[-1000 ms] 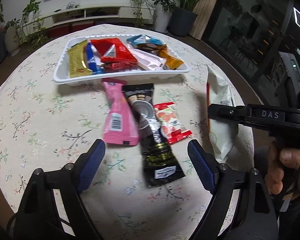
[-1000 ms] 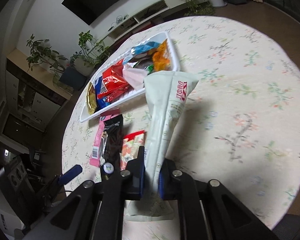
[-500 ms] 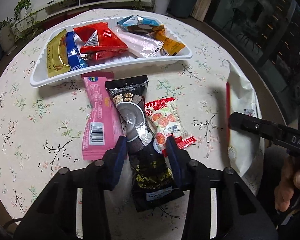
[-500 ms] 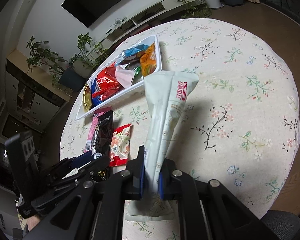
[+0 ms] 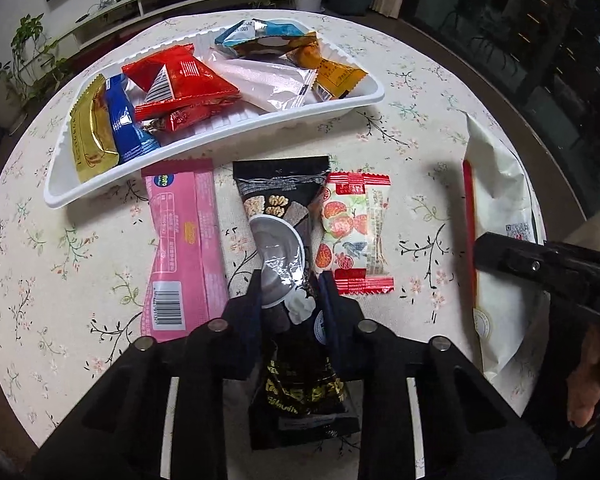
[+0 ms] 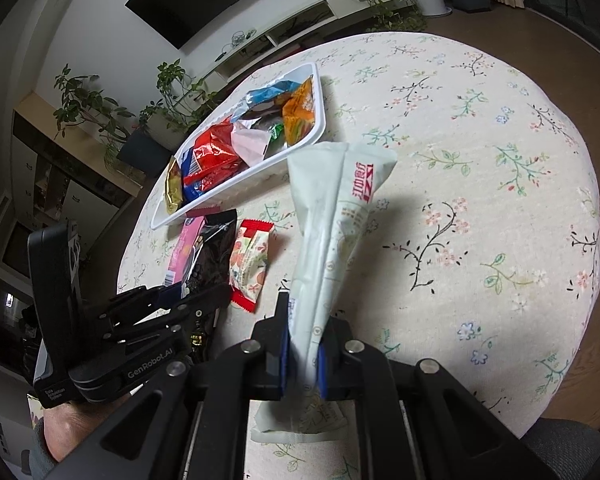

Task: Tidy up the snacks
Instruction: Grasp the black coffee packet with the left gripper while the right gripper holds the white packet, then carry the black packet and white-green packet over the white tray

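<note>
Left wrist view: left gripper (image 5: 290,292) at lower centre, jaws have just been closing and now pinch the black snack packet (image 5: 284,240) about mid-length; the packet lies flat on the floral tablecloth (image 5: 40,280), not lifted yet as far as I can tell. Pink bar (image 5: 182,240) lies just to its left, strawberry candy packet (image 5: 354,232) touching its right edge; both loose on the cloth below the tray. White tray (image 5: 364,100) across the upper frame already holds a gold packet, a blue one, red ones, a pale pink one, a blue-and-white one and an orange one. Big white bag (image 5: 500,200) at the right edge, with part of the right gripper (image 5: 540,268) in front of it and a hand (image 5: 588,384) at lower right. Right wrist view: right gripper (image 6: 303,344) at bottom centre is clamped tight on the white bag (image 6: 336,216), which stands up off the table with its far end pointing to the tray (image 6: 320,92) in the upper left. Left gripper (image 6: 180,300) sits at lower left over the black packet (image 6: 212,252). Status, my read: tray roughly half loaded; four items left outside, two of them in grip, the pink bar and the strawberry candy untouched.
</note>
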A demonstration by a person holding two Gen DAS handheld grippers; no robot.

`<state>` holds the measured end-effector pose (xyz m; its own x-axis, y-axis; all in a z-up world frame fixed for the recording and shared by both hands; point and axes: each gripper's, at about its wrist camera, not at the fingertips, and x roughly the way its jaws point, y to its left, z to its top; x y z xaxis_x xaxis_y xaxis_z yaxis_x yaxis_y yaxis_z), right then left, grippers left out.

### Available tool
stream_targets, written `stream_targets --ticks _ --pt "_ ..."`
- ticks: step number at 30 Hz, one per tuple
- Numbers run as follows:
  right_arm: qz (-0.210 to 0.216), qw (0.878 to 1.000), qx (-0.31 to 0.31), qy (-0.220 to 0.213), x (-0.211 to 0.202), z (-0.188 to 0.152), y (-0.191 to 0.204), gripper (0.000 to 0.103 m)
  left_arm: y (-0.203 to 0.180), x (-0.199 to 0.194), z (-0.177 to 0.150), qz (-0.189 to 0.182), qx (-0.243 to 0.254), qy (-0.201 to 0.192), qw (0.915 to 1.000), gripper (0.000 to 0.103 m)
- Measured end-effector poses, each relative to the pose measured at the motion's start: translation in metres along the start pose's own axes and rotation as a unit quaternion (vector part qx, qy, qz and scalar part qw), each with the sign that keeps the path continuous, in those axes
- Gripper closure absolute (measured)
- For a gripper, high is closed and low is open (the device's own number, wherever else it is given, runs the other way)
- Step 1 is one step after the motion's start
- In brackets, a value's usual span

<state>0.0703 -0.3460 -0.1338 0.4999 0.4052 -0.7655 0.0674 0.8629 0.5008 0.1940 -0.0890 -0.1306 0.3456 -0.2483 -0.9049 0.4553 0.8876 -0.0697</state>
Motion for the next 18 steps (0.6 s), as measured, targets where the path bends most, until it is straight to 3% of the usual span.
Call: stream_targets --ticks 6,18 --pt "-0.004 1.0 -0.004 -0.001 0.0 -0.002 0.003 0.092 -0.002 -0.007 -0.012 -0.023 -0.001 -0.016 0.9996 0.085" --pt "0.008 1.0 0.001 -0.007 -0.009 -0.003 0.002 0.092 0.029 -0.056 -0.046 -0.094 -0.07 -0.065 0.991 0.086"
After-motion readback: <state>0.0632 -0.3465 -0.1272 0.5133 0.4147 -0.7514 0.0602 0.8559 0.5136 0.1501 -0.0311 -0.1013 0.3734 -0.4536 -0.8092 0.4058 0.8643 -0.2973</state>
